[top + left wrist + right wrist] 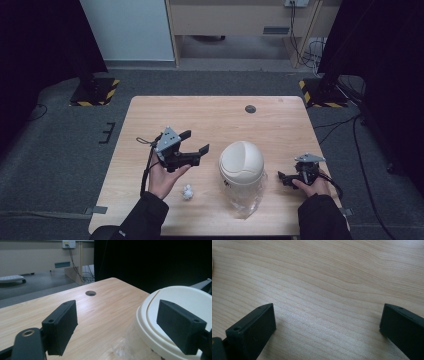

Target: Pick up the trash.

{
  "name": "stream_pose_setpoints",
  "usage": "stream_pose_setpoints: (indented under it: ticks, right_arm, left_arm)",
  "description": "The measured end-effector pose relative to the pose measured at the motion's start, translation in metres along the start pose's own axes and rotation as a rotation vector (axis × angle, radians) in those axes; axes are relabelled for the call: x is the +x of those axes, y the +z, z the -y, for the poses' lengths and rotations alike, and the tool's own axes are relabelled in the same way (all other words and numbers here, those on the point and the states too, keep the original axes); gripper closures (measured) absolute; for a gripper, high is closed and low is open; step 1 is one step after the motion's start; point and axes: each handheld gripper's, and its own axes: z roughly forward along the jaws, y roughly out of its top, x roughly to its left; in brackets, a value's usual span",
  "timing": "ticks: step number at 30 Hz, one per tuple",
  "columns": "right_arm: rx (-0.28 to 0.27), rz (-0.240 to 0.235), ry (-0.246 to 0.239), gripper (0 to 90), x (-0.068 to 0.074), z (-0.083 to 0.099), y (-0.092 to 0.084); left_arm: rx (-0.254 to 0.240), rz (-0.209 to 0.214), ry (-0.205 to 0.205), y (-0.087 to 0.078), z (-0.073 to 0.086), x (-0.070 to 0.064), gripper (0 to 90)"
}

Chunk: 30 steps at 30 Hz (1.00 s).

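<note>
- Left gripper (195,142) held up above the wooden table (210,117) in the person's left hand (162,180), left of centre, tips aimed right toward the bin.
- Jaws spread wide, nothing between them; in the left gripper view (116,326) bare tabletop in the gap, with the right jaw crossing in front of the bin's lid.
- Black cable looping down from the left gripper beside the wrist.
- Crumpled white paper ball (187,192) lying on the table just below and right of the left hand, apart from gripper and bin.
- Cream swing-lid waste bin (242,162) standing upright right of centre, domed lid on top, near the front edge; close to the left gripper's tips, not touching as far as can be told.
- Clear plastic liner (247,202) spilling out from under the bin toward the front edge; a wrinkle of it also seen at (122,346).
- Small round hole (250,109) in the tabletop near the far edge, behind the bin.
- Right gripper (282,179) low near the table's right edge, in the person's right hand (312,187), tips pointing left toward the bin, well clear of it.
- Jaws spread wide there too; in the right gripper view (328,322) plain wood grain between them, nothing pinched.
</note>
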Motion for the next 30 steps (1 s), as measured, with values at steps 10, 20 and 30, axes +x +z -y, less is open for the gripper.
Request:
stream_pose_setpoints:
  ticks: [10,20,30]
  right_arm:
    - [0.0,0.0,0.0,0.6,0.0,0.0,0.0]
    - [0.0,0.0,0.0,0.6,0.0,0.0,0.0]
    - [0.0,0.0,0.0,0.6,0.0,0.0,0.0]
  left_arm:
    - [0.04,0.047,0.03,0.021,0.001,-0.017,16.1]
    - [0.097,0.084,0.05,0.037,0.01,-0.028,16.1]
    - [0.142,0.101,0.058,0.049,0.017,-0.033,15.7]
